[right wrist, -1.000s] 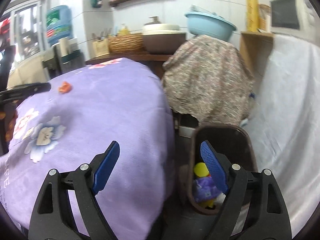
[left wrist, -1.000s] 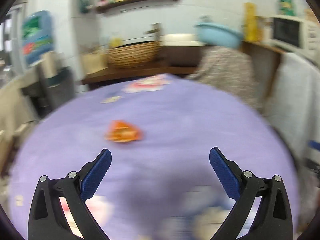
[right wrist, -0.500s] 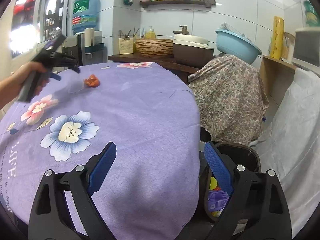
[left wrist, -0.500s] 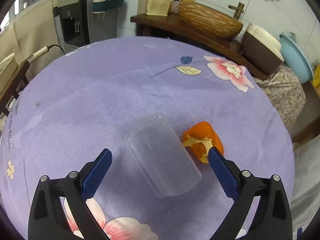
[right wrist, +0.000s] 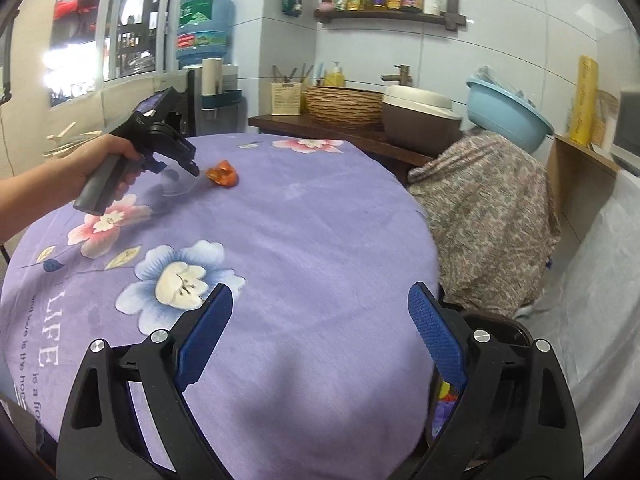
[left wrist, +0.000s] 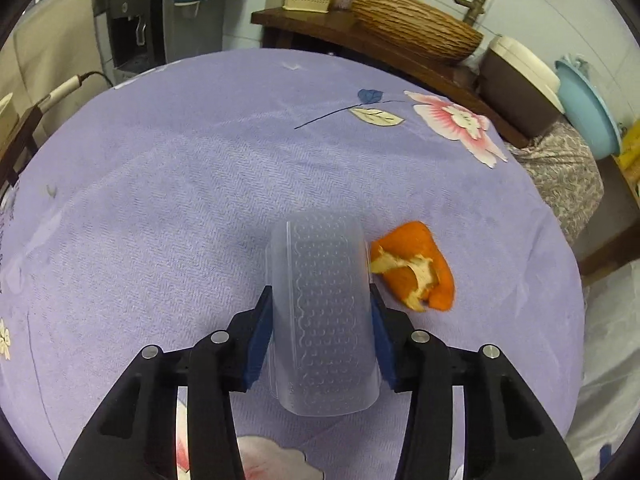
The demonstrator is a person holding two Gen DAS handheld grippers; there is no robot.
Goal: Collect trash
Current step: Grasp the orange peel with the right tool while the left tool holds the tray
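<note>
A clear plastic cup (left wrist: 324, 312) lies on its side on the purple flowered tablecloth (left wrist: 192, 168). My left gripper (left wrist: 322, 300) is closing on it, with a blue pad touching each side of the cup. A piece of orange peel (left wrist: 416, 268) lies just right of the cup, touching its rim. In the right wrist view a hand holds the left gripper (right wrist: 188, 164) over the cup (right wrist: 176, 182), next to the peel (right wrist: 223, 174). My right gripper (right wrist: 320, 320) stands open over the table's near edge with nothing between its fingers.
A dark trash bin (right wrist: 504, 328) with coloured litter stands on the floor at the table's right, mostly hidden behind the right finger. Beyond the table are a wooden counter (right wrist: 360, 136) with a woven basket (right wrist: 344, 102), a cloth-covered stand (right wrist: 488, 216) and a water dispenser (left wrist: 136, 24).
The left gripper swung down over the cup and its jaws closed in from wide open onto the cup's sides. The right gripper rose from above the bin to the table's edge.
</note>
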